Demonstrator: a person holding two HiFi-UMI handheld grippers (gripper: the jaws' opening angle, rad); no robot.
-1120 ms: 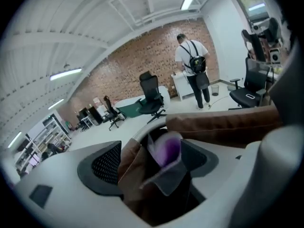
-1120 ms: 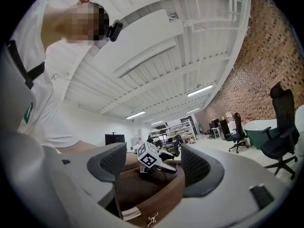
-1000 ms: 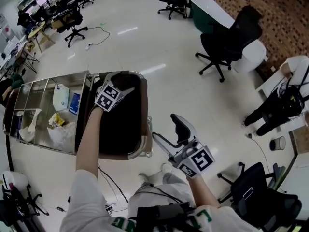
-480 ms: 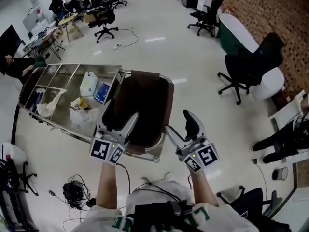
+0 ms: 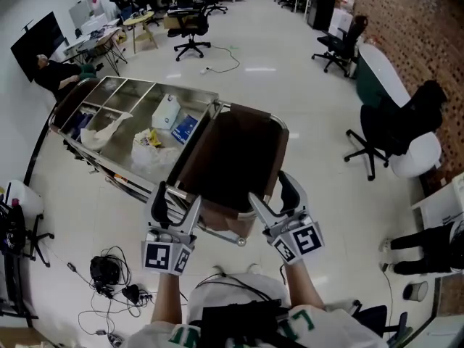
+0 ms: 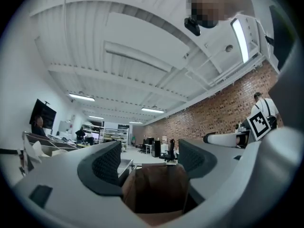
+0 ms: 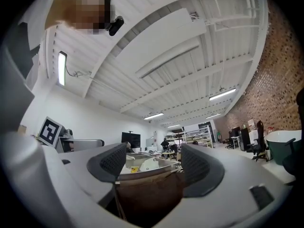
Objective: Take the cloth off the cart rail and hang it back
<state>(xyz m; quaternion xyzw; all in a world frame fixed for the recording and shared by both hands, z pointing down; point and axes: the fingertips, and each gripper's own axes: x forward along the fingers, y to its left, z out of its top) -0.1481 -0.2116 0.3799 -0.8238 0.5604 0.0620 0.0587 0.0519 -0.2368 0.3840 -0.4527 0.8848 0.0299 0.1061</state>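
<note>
Both claws at the near edge of the brown cloth on the cart

The cloth (image 5: pixel 233 149) hangs draped over the end rail of the metal cart (image 5: pixel 93 90). The left gripper (image 5: pixel 176 203) is spread wide but closing, with the cloth's edge (image 6: pixel 156 189) low between its jaws and not pinched. The right gripper (image 5: pixel 273 194) is spread too, with the cloth (image 7: pixel 149 194) showing in its gap and its pads clear of it.

Nothing reads whole. Green letters on the person's shirt (image 5: pixel 322 333) are cut off; labels on the boxes (image 5: pixel 167 112) in the cart (image 5: pixel 145 84) are too small.
</note>
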